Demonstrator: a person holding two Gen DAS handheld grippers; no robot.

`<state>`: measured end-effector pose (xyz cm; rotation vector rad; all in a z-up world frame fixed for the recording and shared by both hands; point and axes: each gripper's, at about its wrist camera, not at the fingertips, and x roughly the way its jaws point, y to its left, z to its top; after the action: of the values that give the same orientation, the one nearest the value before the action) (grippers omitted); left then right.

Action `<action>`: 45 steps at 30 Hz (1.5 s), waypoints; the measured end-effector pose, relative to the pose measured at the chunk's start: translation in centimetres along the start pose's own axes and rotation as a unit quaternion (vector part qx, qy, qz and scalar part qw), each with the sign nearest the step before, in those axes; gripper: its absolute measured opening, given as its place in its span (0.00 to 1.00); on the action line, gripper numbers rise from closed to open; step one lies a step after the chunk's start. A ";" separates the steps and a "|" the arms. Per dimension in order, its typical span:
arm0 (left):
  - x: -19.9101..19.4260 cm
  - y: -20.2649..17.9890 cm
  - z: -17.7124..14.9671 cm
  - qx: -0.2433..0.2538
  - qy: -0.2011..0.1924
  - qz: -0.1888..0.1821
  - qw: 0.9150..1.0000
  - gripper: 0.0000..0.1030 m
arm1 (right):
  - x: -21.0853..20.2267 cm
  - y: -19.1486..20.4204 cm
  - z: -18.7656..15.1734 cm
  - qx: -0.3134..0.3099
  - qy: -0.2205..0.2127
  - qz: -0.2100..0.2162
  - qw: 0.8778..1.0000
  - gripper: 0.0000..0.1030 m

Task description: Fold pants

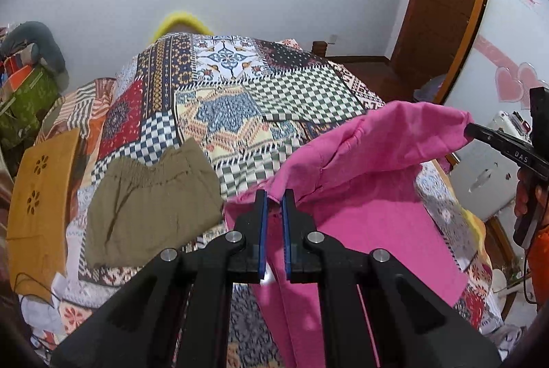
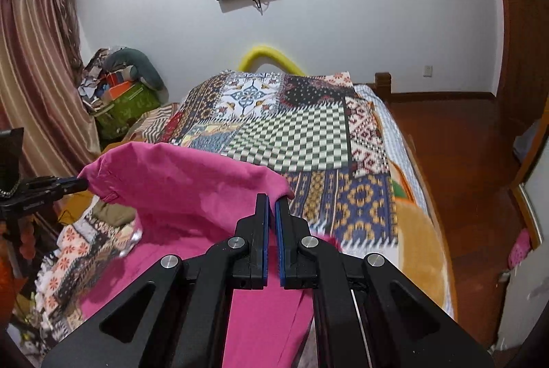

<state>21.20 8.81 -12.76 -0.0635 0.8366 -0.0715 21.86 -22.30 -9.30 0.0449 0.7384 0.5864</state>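
Far left of the pink pants (image 1: 360,162), a wooden board (image 1: 37,196) lay at the bed's (image 1: 302,93) edge. Just left of the pants, olive shorts (image 1: 151,199) lay flat on the patchwork cover. The left tool (image 1: 274,196) was clenched on one corner of the pants' raised edge, with pink cloth caught between its blue pads. The pants hung over the bed between the two tools; their upper edge was lifted clear, and the lower part draped onto the cover. At the pants' right corner the right tool (image 2: 272,196) was likewise clenched on the cloth. Right of the pants, a wooden floor (image 2: 463,145) ran beside the bed.
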 end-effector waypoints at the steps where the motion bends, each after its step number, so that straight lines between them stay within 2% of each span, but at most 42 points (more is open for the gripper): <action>1: -0.2 -0.1 -0.5 0.000 0.001 0.000 1.000 0.06 | -0.3 0.1 -0.5 0.000 0.002 -0.001 1.000 0.03; 9: -1.8 0.0 -4.8 0.002 0.008 -0.010 1.000 0.04 | -2.5 0.5 -3.8 0.000 0.015 -0.002 1.000 0.03; 20: -1.3 -0.1 -10.1 0.003 0.053 -0.010 0.999 0.04 | -1.8 0.8 -10.2 -0.009 0.093 -0.025 0.995 0.03; 28: -0.5 -2.5 -10.0 0.039 0.063 -0.005 0.997 0.05 | -1.9 -0.8 -12.9 0.004 0.136 -0.062 0.989 0.04; 31: 0.0 -3.8 -9.6 0.054 0.068 -0.013 0.996 0.07 | -2.5 -0.6 -12.6 -0.004 0.131 -0.068 0.989 0.04; 34: 0.4 -5.4 -9.3 0.079 0.071 -0.012 0.994 0.08 | -2.9 0.1 -11.7 -0.018 0.118 -0.060 0.991 0.12; 36: 0.7 -6.4 -9.1 0.094 0.073 -0.014 0.993 0.10 | -3.1 0.9 -11.1 -0.027 0.107 -0.052 0.993 0.20; 38: 0.8 -7.5 -9.1 0.107 0.075 -0.019 0.991 0.19 | -2.9 1.9 -10.6 -0.039 0.099 -0.043 0.993 0.24; 39: 0.9 -8.0 -9.0 0.113 0.074 -0.020 0.991 0.22 | -2.7 2.3 -10.4 -0.044 0.097 -0.039 0.994 0.24; 41: 1.3 -9.1 -8.9 0.125 0.073 -0.023 0.989 0.35 | -2.2 3.3 -10.0 -0.054 0.094 -0.024 0.994 0.25; 45: 2.2 -10.6 -8.8 0.142 0.077 -0.030 0.986 0.53 | -0.8 5.3 -10.0 -0.072 0.102 0.006 0.992 0.25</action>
<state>15.68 -2.18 -19.37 0.1872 0.9718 -0.2548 12.41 -19.90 -15.00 -0.1460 0.8931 0.6602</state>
